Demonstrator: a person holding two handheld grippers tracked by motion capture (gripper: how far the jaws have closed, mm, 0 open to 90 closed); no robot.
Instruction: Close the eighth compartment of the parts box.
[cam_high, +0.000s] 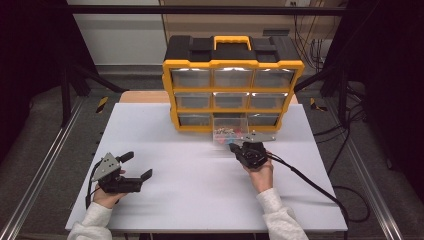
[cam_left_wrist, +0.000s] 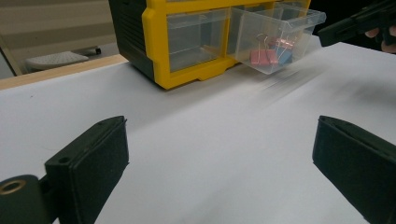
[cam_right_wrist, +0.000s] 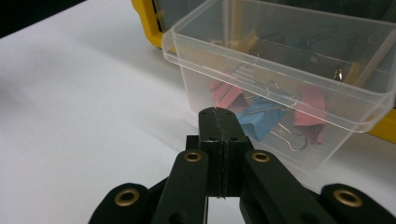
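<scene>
White table (cam_high: 165, 200) bears yellow organizer (cam_high: 232, 90); grey floor.

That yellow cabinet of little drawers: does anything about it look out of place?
One thing: the bottom middle drawer of the cabinet is pulled far out over the white table, baring coloured binder clips. The other drawers sit flush. The shut right gripper is just in front of it.

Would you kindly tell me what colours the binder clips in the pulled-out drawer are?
The binder clips are red, blue and yellow, clearest in the right gripper view.
</scene>
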